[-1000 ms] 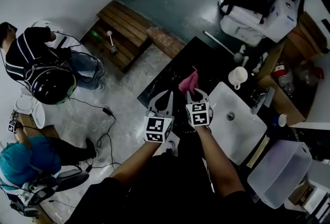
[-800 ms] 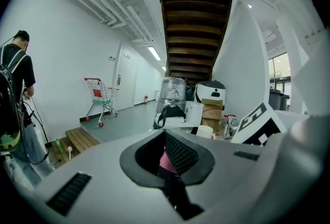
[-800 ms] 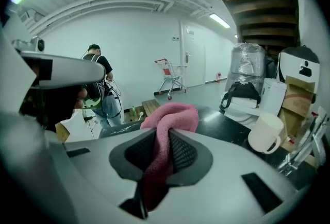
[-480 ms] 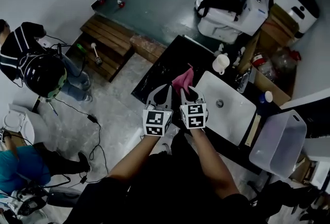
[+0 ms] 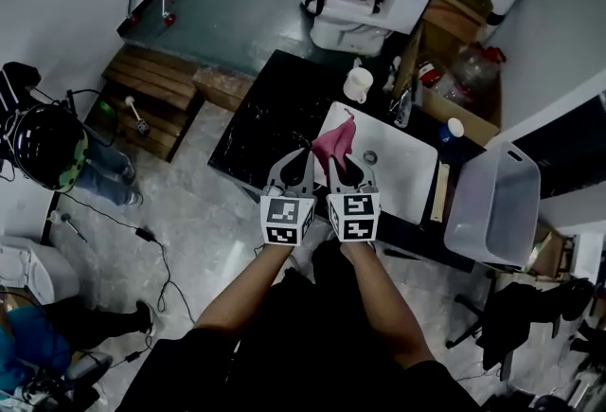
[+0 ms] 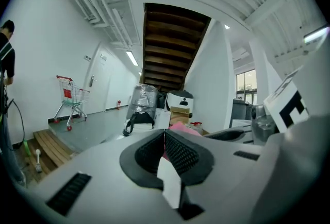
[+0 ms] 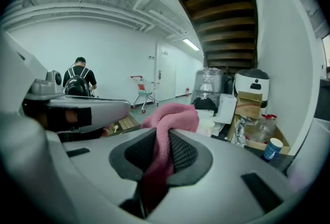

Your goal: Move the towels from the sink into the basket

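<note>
Over the dark counter (image 5: 256, 126), your right gripper (image 5: 348, 166) is clamping its jaws on the pink towel (image 5: 334, 139) — the cloth is bulging up between the pads. Your left gripper (image 5: 295, 159) is riding just beside it, jaws together, empty. Square markers are showing on both cubes. The towel is hanging at the white sink's (image 5: 407, 171) left rim — the basket (image 5: 492, 202) is standing to the right.

Left tool (image 5: 301, 154) shut; right tool (image 5: 347, 166) pinching towel (image 5: 333, 139).

The basket (image 5: 492, 202) stands open-topped right of the sink (image 5: 402, 175); only a thin board (image 5: 439, 192) lies between them, the faucet (image 5: 403, 103) behind.
</note>
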Demonstrator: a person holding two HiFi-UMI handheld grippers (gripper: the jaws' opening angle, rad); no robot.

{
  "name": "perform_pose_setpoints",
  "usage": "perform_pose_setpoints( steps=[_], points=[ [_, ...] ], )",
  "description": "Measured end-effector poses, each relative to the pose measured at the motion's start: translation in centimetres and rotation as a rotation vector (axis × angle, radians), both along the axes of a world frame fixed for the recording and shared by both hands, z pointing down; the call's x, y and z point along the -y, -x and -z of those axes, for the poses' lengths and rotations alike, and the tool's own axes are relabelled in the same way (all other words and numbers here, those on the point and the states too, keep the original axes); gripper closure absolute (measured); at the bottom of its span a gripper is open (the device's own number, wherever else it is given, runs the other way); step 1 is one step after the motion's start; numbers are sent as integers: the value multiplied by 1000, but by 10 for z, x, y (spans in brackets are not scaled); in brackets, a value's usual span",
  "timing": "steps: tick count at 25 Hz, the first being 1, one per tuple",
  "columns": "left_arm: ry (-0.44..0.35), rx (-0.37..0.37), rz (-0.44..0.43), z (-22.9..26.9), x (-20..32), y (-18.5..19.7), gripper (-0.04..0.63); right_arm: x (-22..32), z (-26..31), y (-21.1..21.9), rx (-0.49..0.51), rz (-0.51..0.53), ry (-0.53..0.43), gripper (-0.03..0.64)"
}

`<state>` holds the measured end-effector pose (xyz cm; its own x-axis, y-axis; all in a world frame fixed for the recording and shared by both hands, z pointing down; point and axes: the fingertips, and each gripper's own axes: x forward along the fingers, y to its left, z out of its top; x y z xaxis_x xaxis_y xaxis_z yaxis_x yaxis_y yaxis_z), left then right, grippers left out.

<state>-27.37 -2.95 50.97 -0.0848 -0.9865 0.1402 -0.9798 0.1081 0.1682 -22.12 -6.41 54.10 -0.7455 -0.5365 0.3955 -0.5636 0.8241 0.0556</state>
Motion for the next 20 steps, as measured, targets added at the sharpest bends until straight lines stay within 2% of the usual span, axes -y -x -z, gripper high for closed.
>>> perform_pose_setpoints(
  steps=[12,17,20],
  points=[
    [-22,60,-193,24,36,-134,581,27,30,-139,52,-192,-52,541],
    [-12,34,-223,25,40,-192,581,33,42,-197,76,-233,-65,541],
    [-17,62,-250,30,45,-234,581,39,50,-236,88,-257,-78,541]
  ],
)
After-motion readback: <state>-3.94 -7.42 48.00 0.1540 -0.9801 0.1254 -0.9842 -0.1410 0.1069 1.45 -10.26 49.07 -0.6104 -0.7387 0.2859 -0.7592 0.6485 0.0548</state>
